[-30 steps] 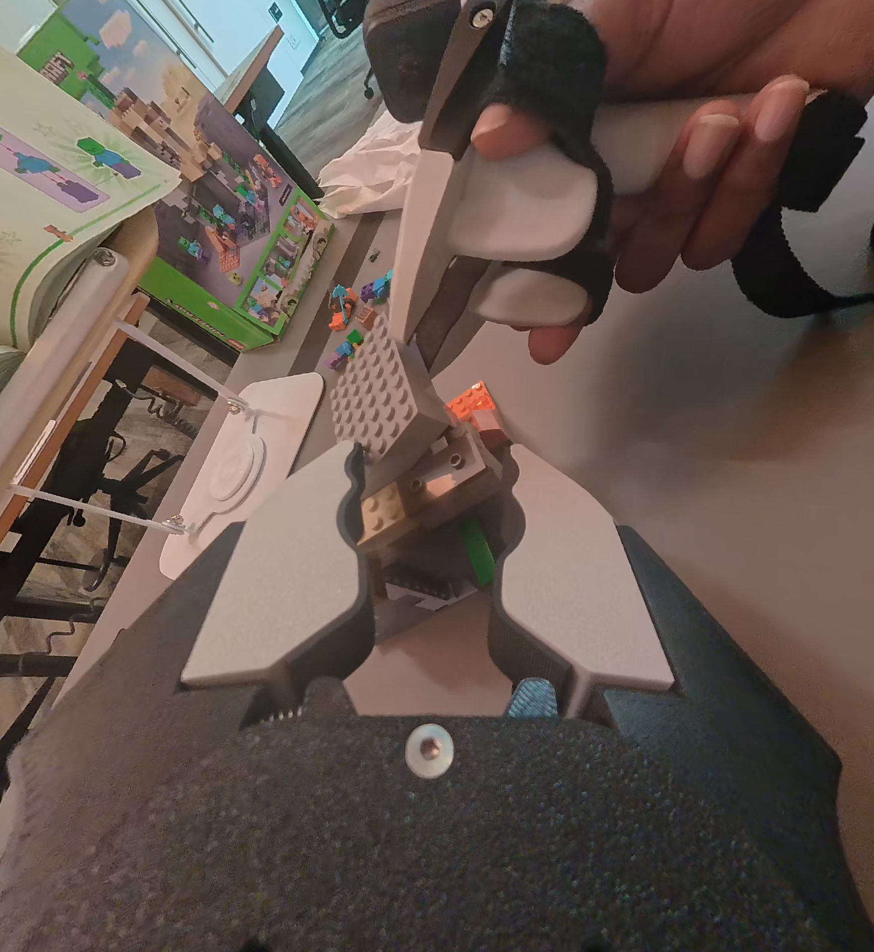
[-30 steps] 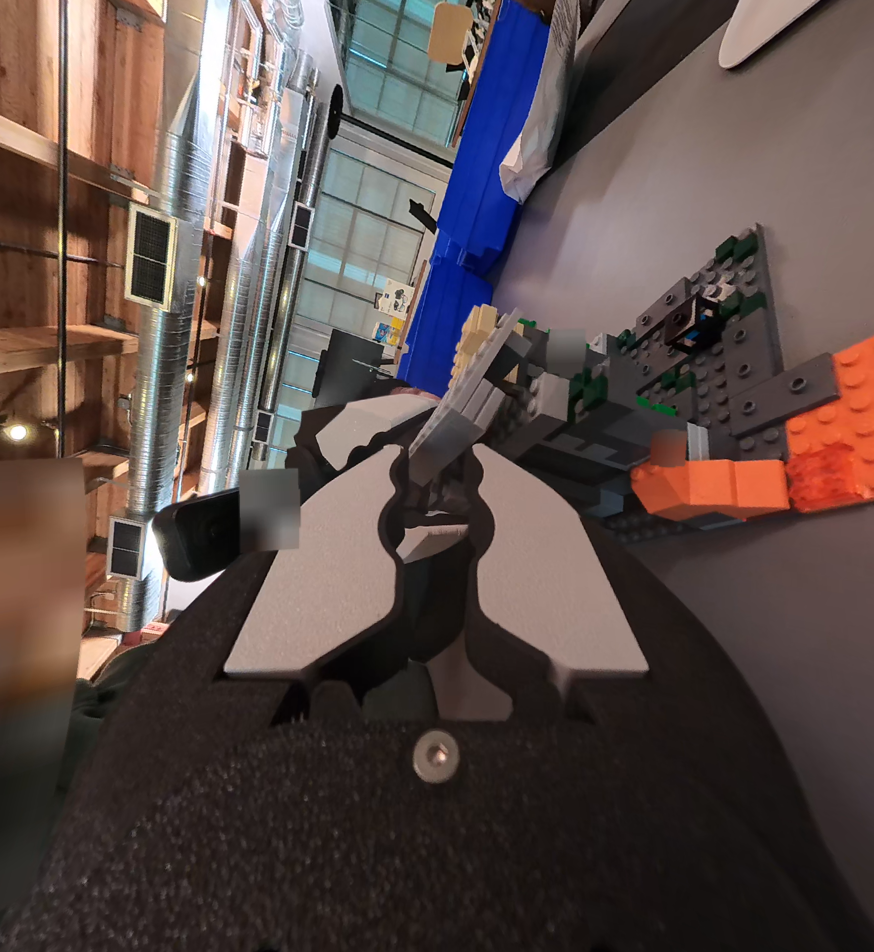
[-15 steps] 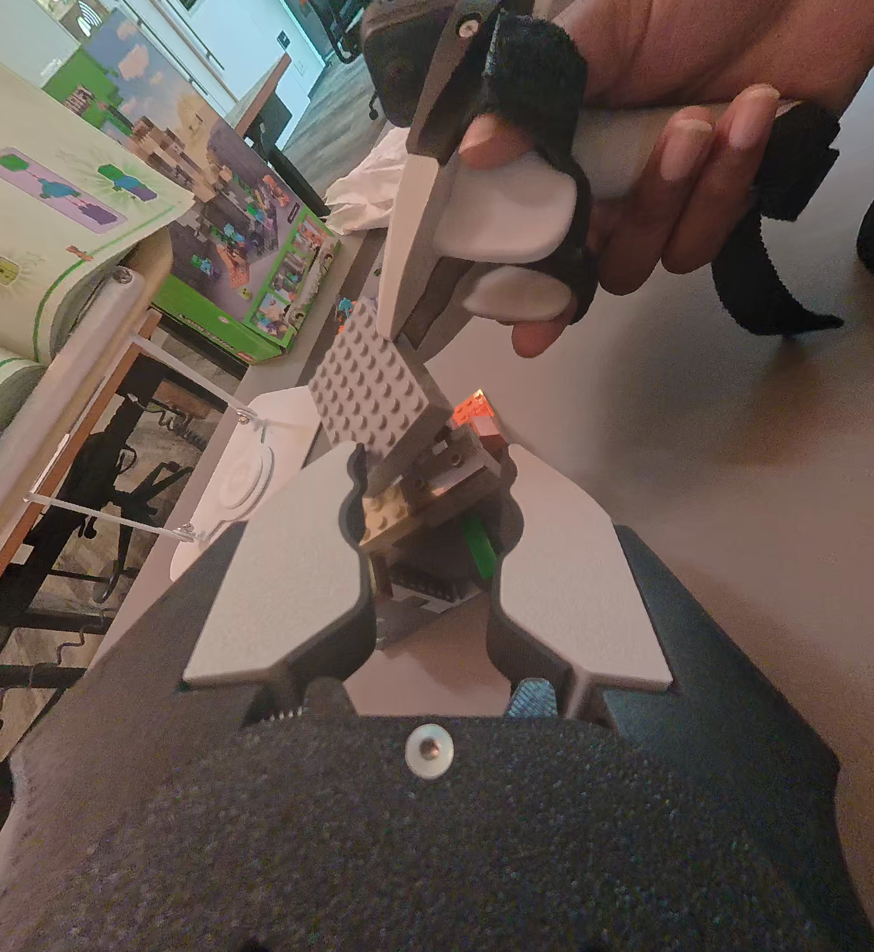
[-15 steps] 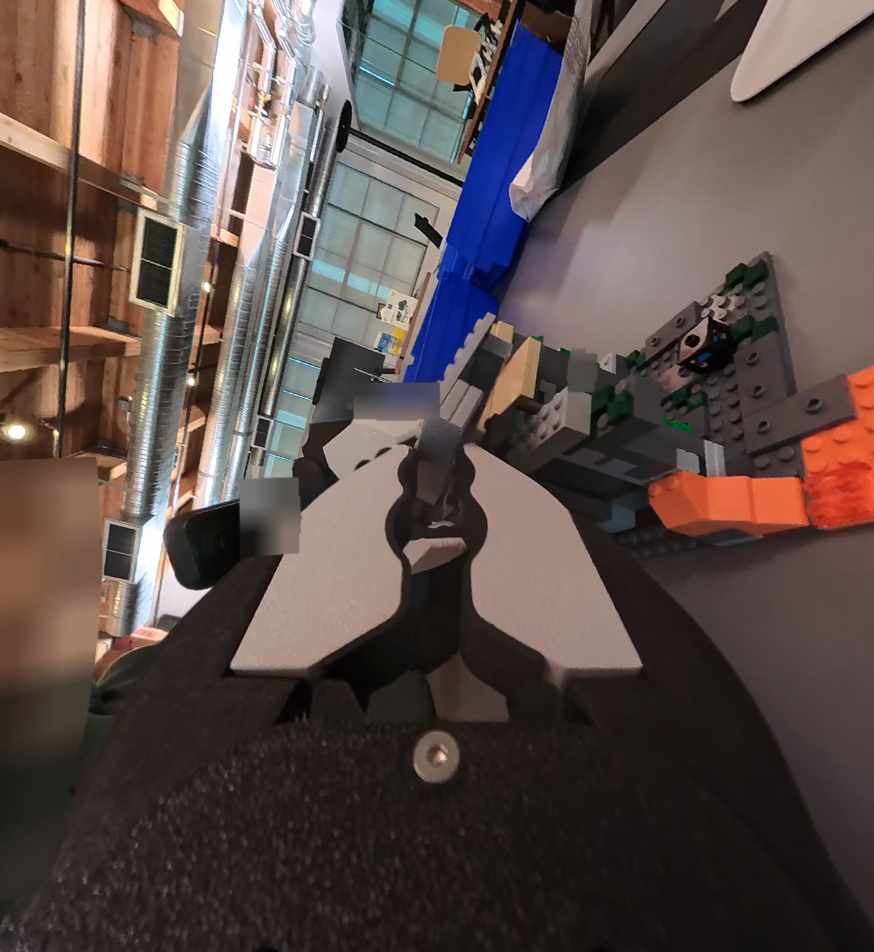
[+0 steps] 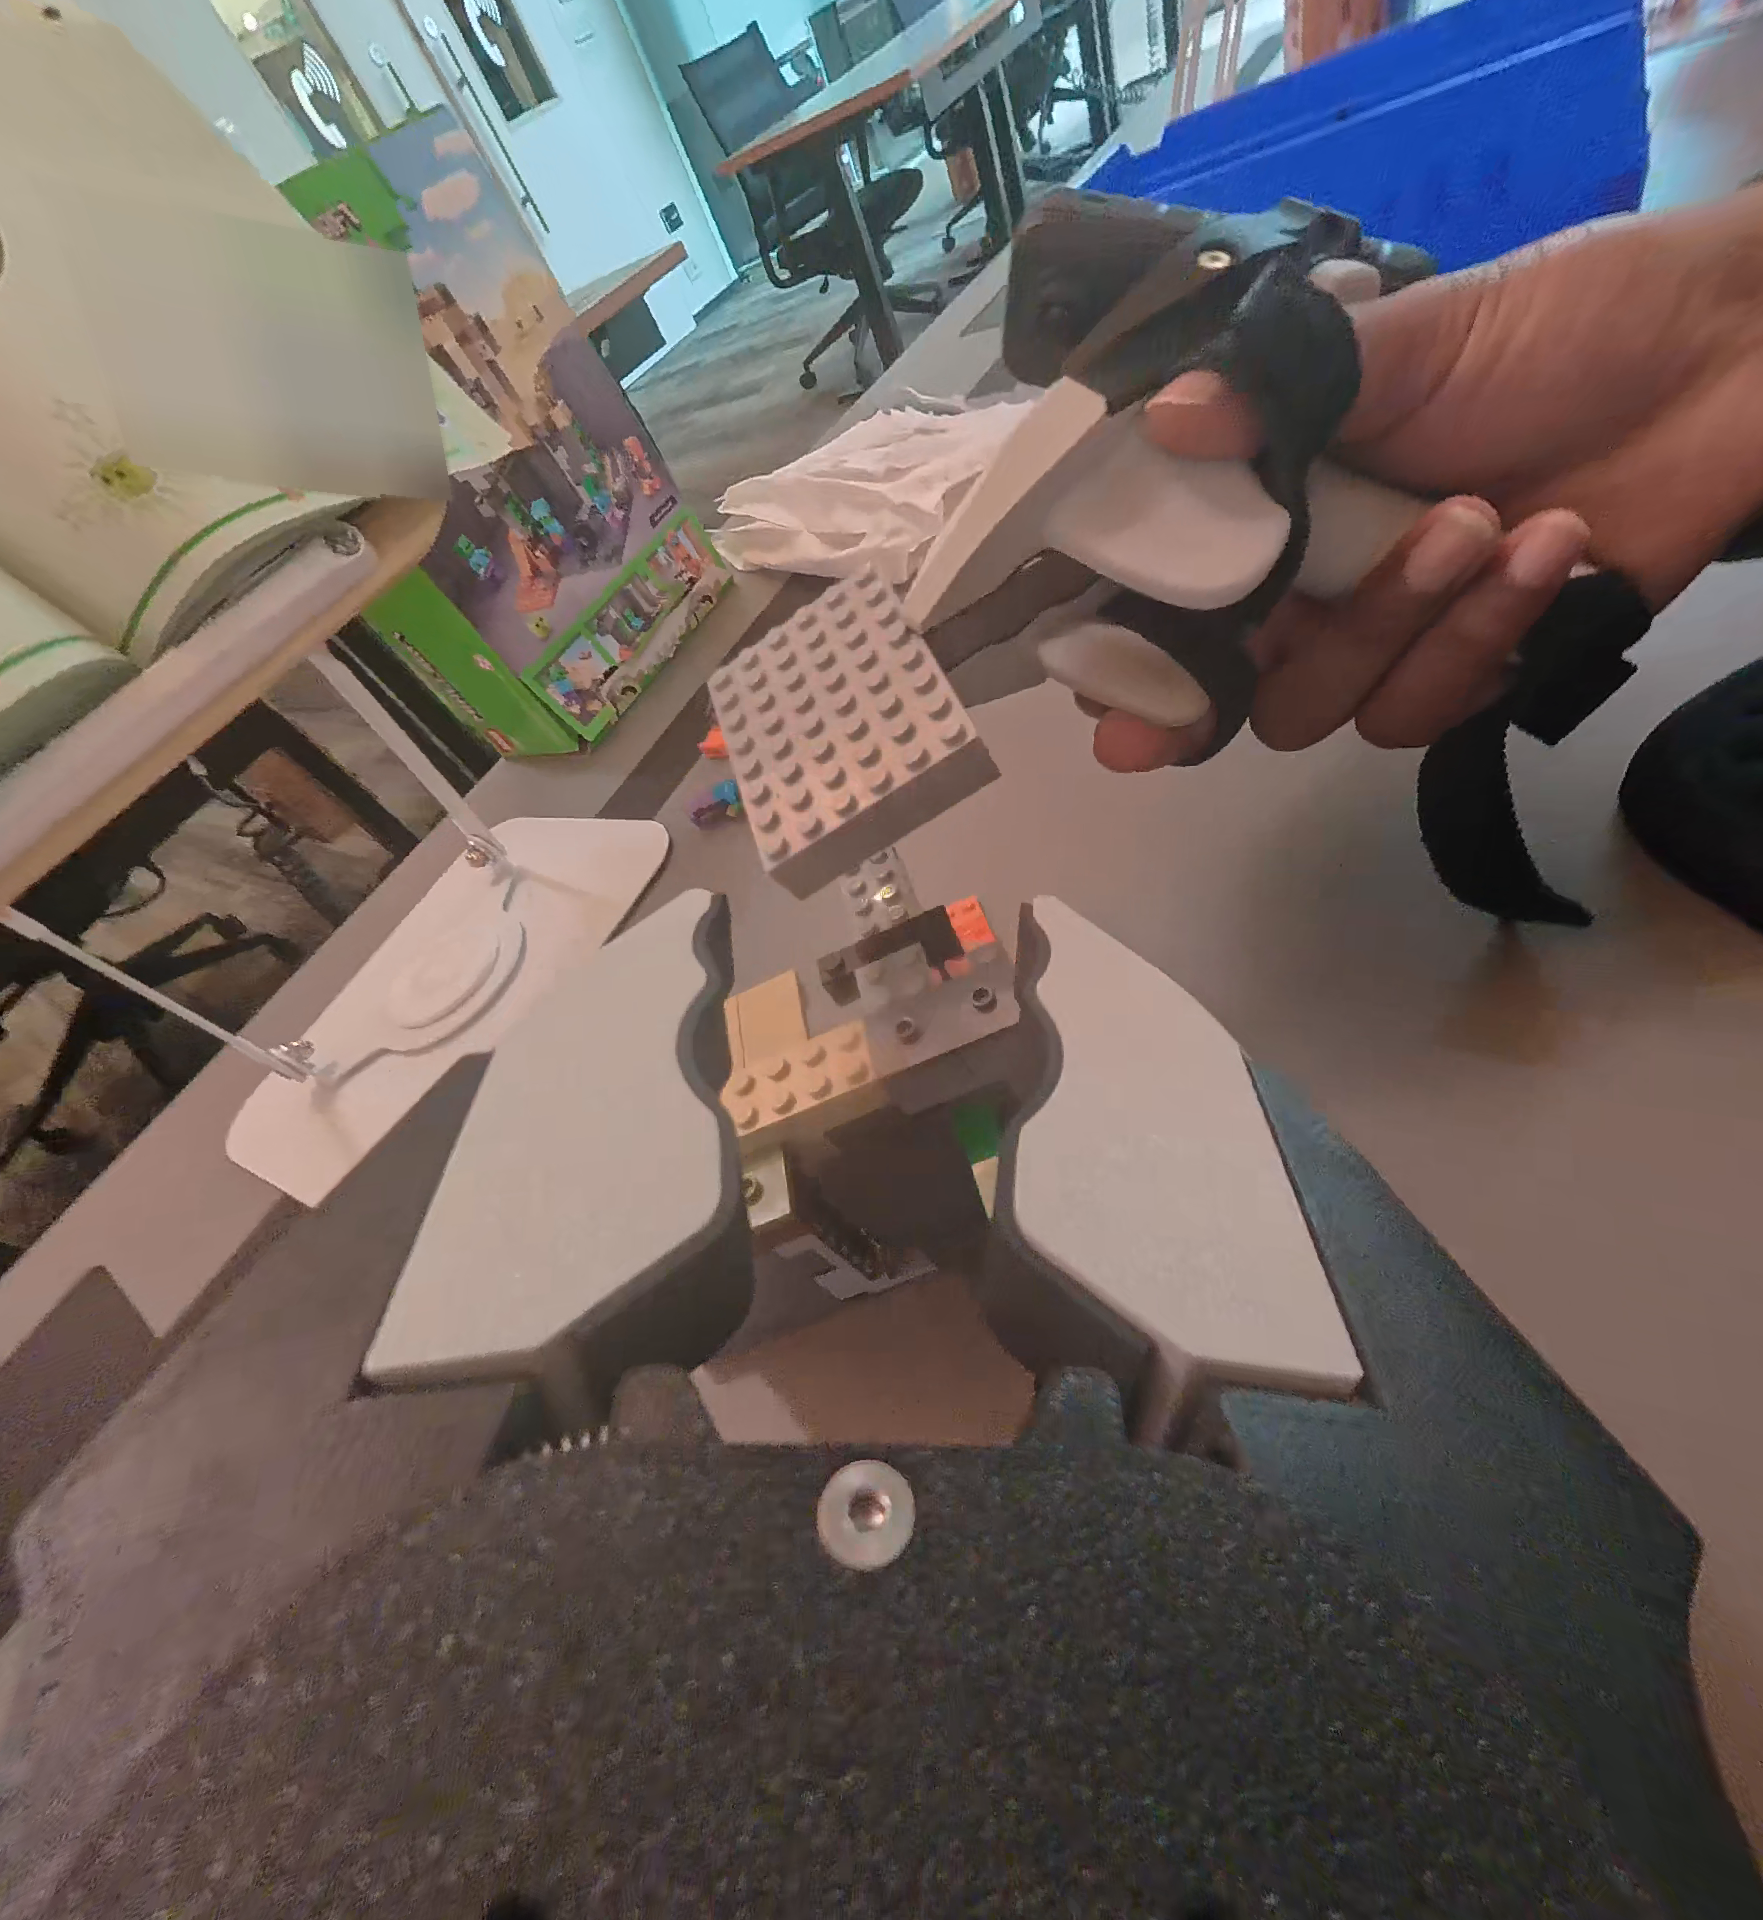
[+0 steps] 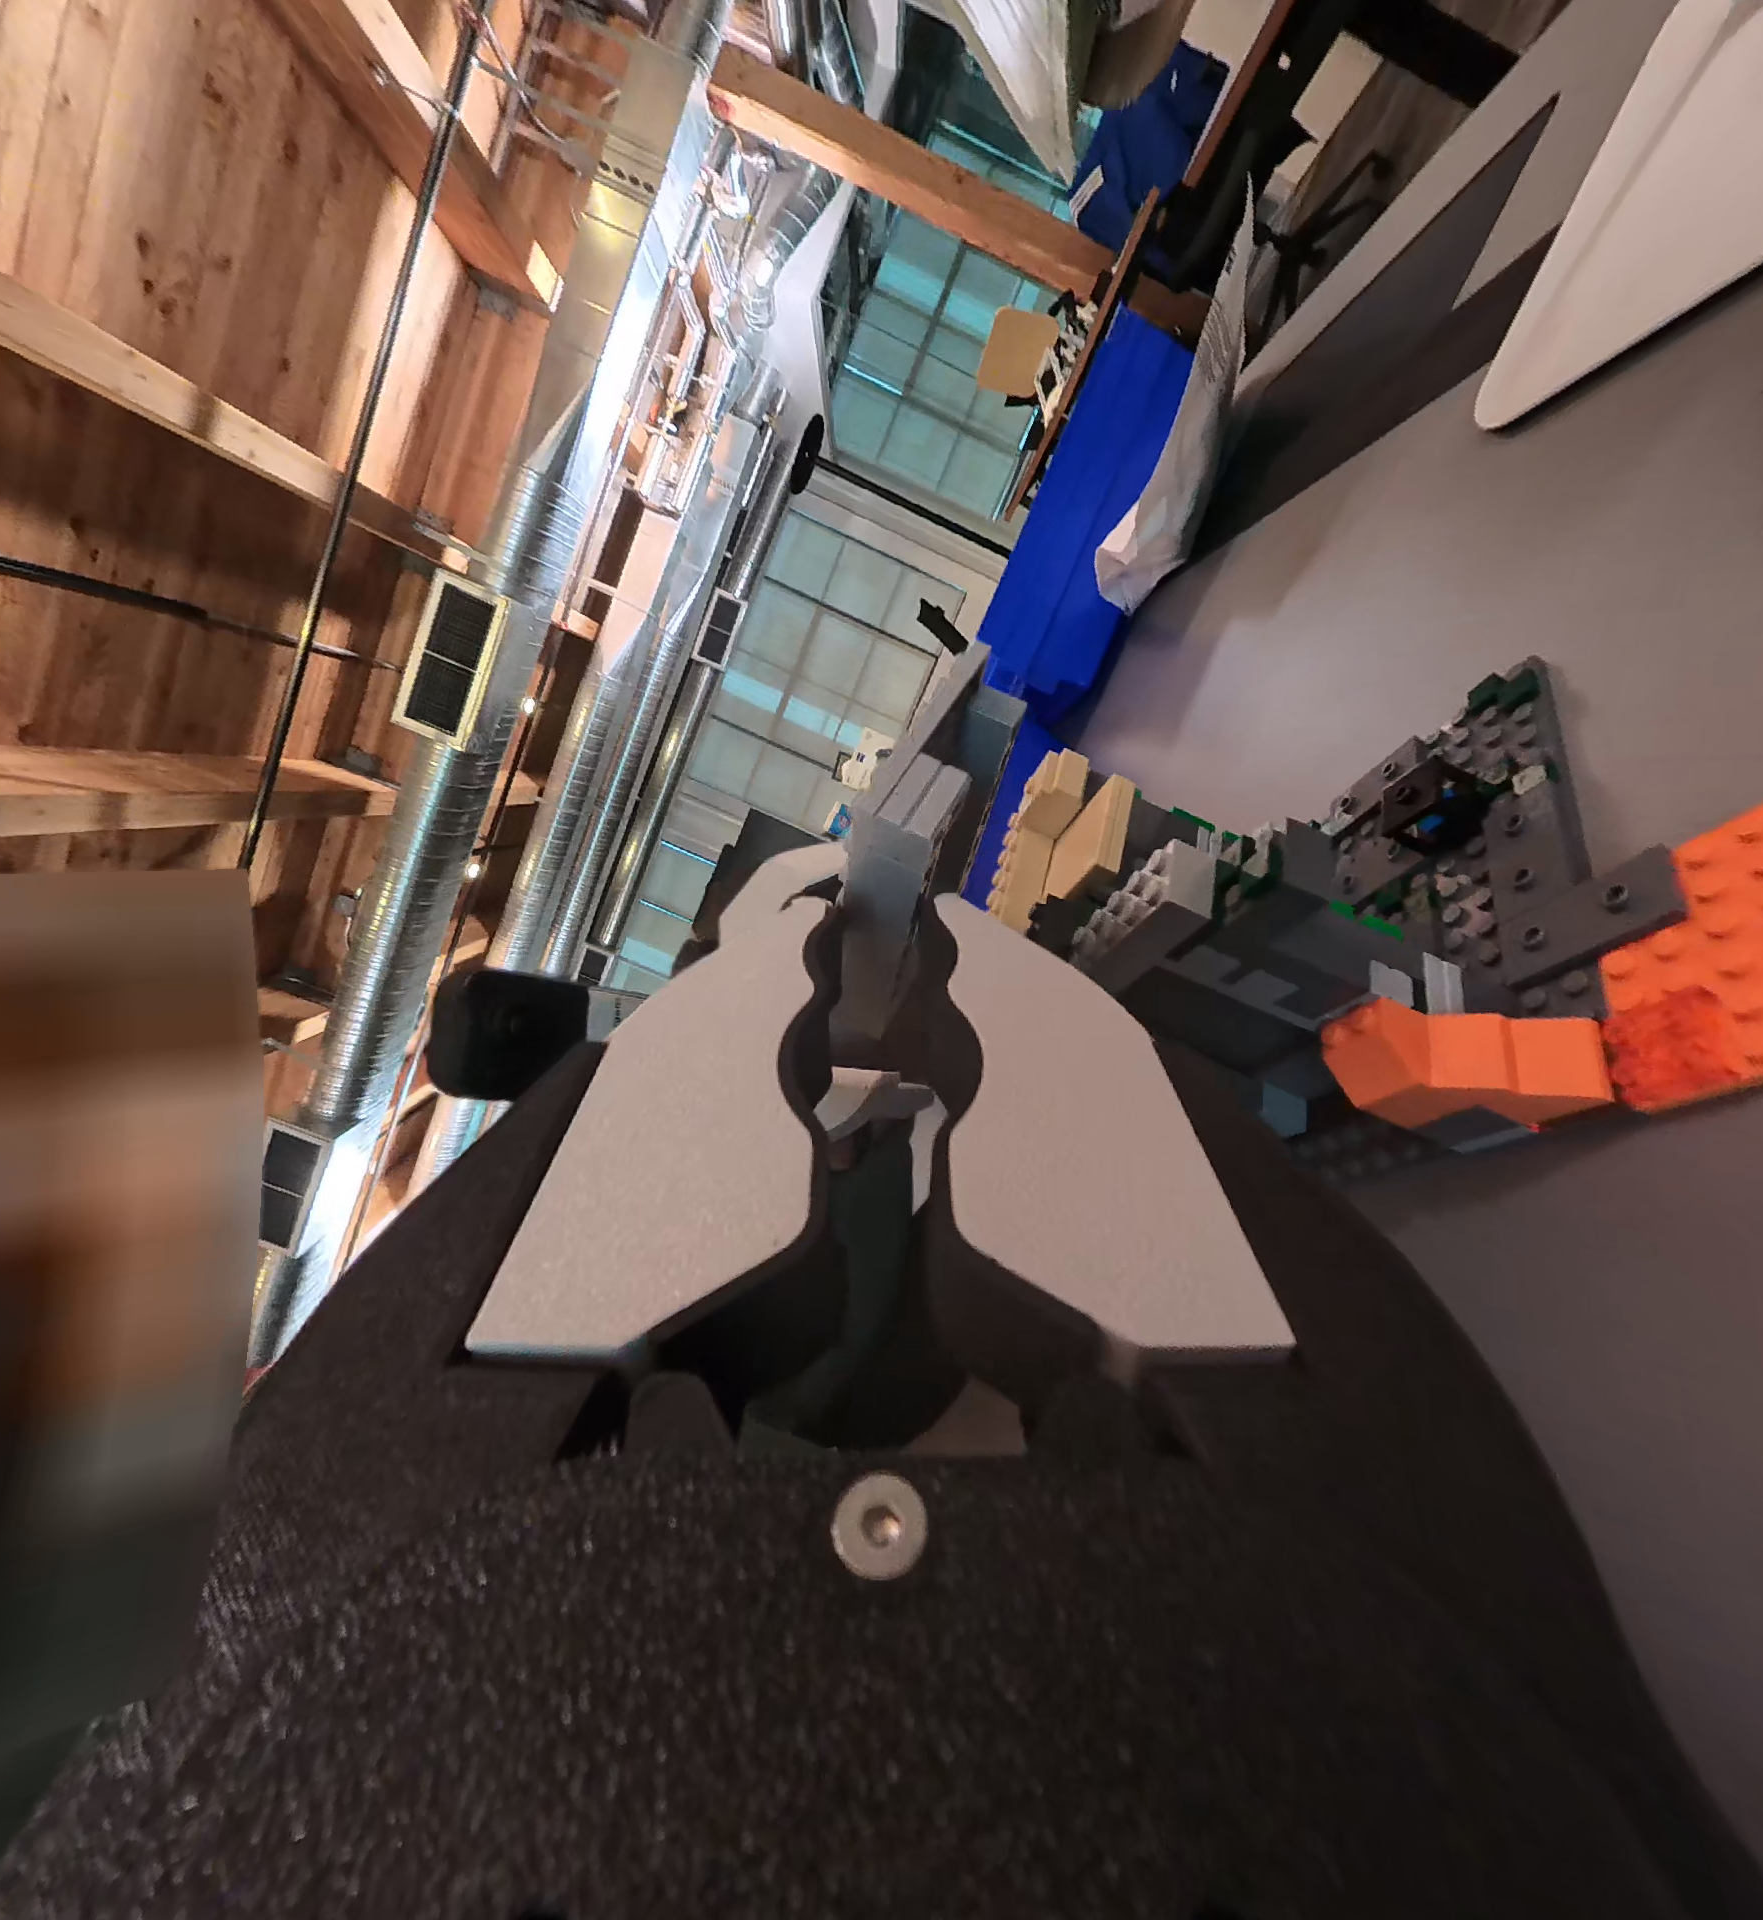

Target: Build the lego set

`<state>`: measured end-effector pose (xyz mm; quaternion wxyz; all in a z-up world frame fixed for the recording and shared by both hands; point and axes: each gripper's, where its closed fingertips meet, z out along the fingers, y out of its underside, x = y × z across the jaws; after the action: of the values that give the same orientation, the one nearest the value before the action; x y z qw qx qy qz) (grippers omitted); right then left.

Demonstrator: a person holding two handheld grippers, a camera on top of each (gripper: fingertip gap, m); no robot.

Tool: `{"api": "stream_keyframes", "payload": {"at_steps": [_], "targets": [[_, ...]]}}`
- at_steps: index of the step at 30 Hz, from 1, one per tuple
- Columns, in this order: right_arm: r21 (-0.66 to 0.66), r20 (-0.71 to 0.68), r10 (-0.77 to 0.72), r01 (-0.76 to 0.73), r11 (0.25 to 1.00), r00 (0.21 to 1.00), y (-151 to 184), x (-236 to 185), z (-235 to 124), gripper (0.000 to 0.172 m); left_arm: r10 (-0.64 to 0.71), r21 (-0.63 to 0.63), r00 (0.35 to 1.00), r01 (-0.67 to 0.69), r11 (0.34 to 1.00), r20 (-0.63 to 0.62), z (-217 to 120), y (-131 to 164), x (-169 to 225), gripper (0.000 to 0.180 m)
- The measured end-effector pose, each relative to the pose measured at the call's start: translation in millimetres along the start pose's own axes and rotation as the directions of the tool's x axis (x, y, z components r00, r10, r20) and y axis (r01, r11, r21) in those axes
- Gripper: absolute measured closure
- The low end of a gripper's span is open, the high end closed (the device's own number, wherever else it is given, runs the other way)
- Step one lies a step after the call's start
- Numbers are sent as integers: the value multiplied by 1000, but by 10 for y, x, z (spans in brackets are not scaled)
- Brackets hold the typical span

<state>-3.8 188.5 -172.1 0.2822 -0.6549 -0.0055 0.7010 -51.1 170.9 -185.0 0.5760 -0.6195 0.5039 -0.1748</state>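
Note:
My left gripper [image 5: 869,920] is shut on the top of a brick model [image 5: 856,1049] of tan, grey and dark bricks that stands on the grey table [image 5: 1376,1039]. My right gripper [image 6: 877,904] is shut on the edge of a thick grey studded plate [image 6: 892,883]. In the left wrist view, the right gripper [image 5: 924,613] holds this plate [image 5: 846,727] tilted in the air, just above and behind the model and clear of it. A person's hand [image 5: 1583,416] grips the right gripper. The right wrist view shows the model [image 6: 1272,914] with orange plates [image 6: 1750,914] at its base.
A toy set box [image 5: 565,582] and an open booklet on a stand [image 5: 181,364] are to the left. The stand's white base [image 5: 461,987] lies near the table's left edge. Crumpled white paper [image 5: 856,499] and small loose bricks [image 5: 716,800] lie behind the model. The tips of one gripper are about 6 cm away from the tips of the other.
The grey plate sat tilted against the top of the model; my right gripper has since lifted it up and back, clear of the model. My left gripper has kept its hold on the model.

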Motion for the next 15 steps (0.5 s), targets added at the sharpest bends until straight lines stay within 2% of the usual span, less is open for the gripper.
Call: {"api": "stream_keyframes", "payload": {"at_steps": [3, 9, 15], "targets": [[14, 25, -6, 5, 1000, 1000, -23, -39, -29, 158, -51, 17, 999, 52, 999, -10, -8, -10, -17, 128], [52, 68, -29, 25, 998, 997, -103, -114, -99, 158, -64, 13, 998, 64, 998, -16, -1, 8, -4, 127], [-66, 137, -43, 52, 996, 990, -55, -255, -86, 158, -74, 31, 996, 75, 997, -42, -8, -26, 26, 128]]}}
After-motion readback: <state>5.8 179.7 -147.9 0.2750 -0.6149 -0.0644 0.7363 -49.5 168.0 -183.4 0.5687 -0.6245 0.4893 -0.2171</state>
